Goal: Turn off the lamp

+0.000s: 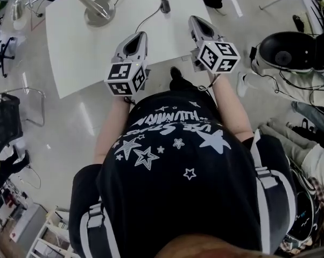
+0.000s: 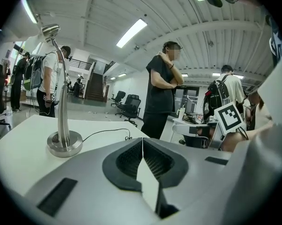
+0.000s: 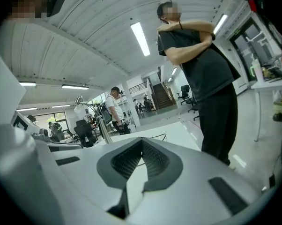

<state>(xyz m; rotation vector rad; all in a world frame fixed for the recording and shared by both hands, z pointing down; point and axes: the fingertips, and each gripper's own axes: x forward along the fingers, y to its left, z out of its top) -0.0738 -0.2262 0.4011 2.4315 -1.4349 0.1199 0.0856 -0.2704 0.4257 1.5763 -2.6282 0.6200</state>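
A silver desk lamp with a round base (image 1: 99,11) stands at the far left of the white table (image 1: 70,47); its thin arm bends left over the table's edge. Its black cord runs right to a small inline switch (image 1: 164,4). My left gripper (image 1: 137,35) and right gripper (image 1: 197,19) hover side by side over the table's near edge, both shut and empty. In the left gripper view the lamp base (image 2: 64,143), lamp head (image 2: 51,30) and cord (image 2: 108,132) lie ahead-left of the shut left gripper (image 2: 142,140). The right gripper (image 3: 142,141) faces the lamp stem (image 3: 104,131).
A person in black (image 2: 160,88) stands beyond the table's far side, also seen as the person in black (image 3: 202,74). Others stand further back. Office chairs (image 2: 129,108), a metal-frame chair (image 1: 8,117) and a black round device (image 1: 286,50) with cables surround the table.
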